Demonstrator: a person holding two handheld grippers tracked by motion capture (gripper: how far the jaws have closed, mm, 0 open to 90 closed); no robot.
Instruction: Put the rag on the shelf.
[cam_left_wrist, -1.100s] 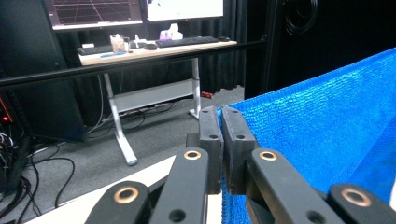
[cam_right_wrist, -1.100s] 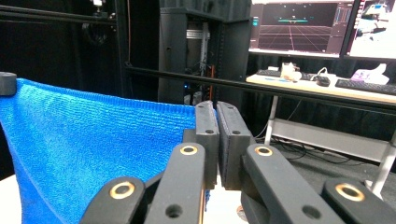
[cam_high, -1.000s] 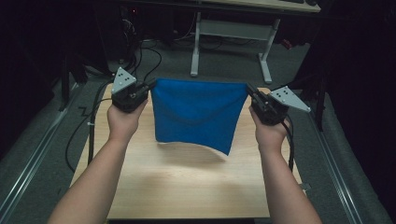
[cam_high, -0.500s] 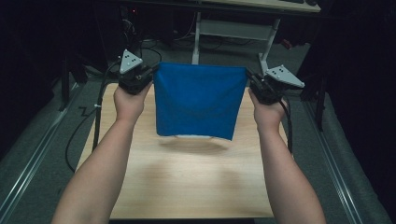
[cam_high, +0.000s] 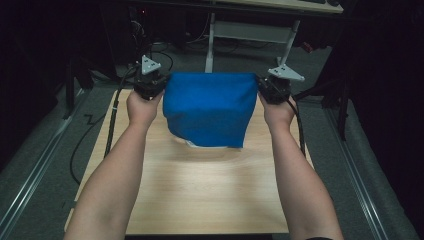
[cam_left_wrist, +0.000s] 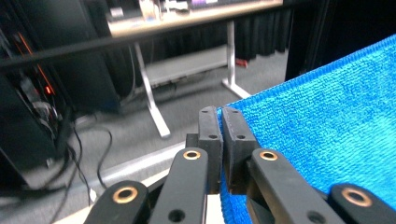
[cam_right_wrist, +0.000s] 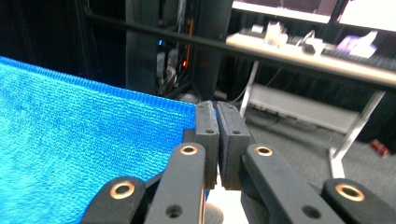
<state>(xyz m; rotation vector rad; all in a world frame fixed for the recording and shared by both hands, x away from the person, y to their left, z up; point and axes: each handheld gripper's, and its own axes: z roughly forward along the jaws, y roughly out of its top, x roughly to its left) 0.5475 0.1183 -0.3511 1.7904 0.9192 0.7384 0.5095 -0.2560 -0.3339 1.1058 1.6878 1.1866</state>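
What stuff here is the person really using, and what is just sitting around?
Being used:
- blue cloth, held up by its two top corners
- left gripper, shut on one corner
- right gripper, shut on the other corner
- wooden table, below the cloth

Just sitting around:
- desk behind, with small things on it
- cables on the floor

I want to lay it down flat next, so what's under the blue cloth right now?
Below the hanging blue cloth the wooden table shows bare, with a soft shadow. A small pale tag peeks at its lower edge. The strip of table directly behind the cloth is covered.
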